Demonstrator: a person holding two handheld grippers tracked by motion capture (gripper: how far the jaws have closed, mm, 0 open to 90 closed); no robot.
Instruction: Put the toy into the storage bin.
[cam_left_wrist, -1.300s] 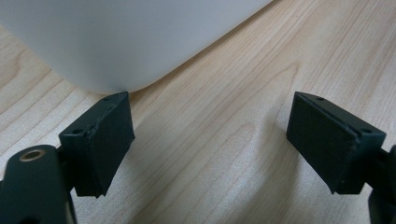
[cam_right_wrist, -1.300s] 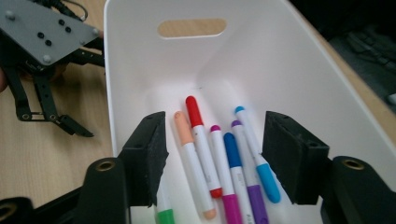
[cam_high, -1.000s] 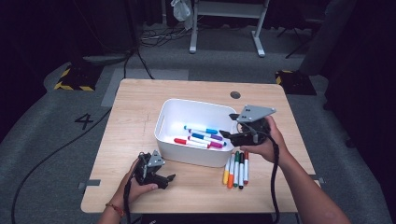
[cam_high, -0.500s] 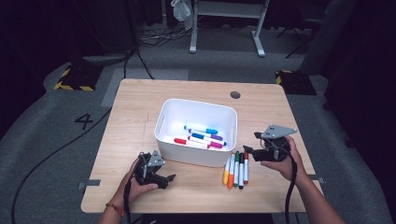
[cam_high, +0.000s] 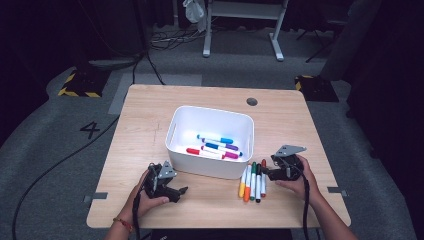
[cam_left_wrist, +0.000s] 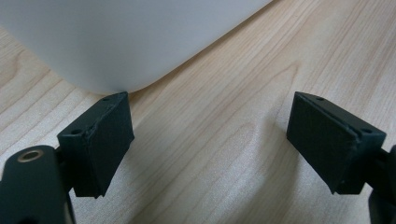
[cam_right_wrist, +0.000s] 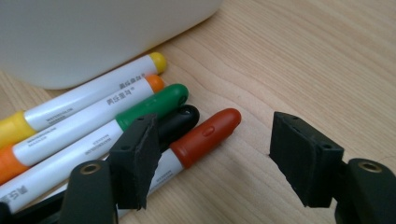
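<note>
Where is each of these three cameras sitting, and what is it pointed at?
High view: above the person's side, looking down on the table; both forearms show.
Left tool view: on the left tool, facing the white bin; open jaws show.
Right tool view: on the right tool, facing the markers; open jaws show.
Both tool views share the bin.
</note>
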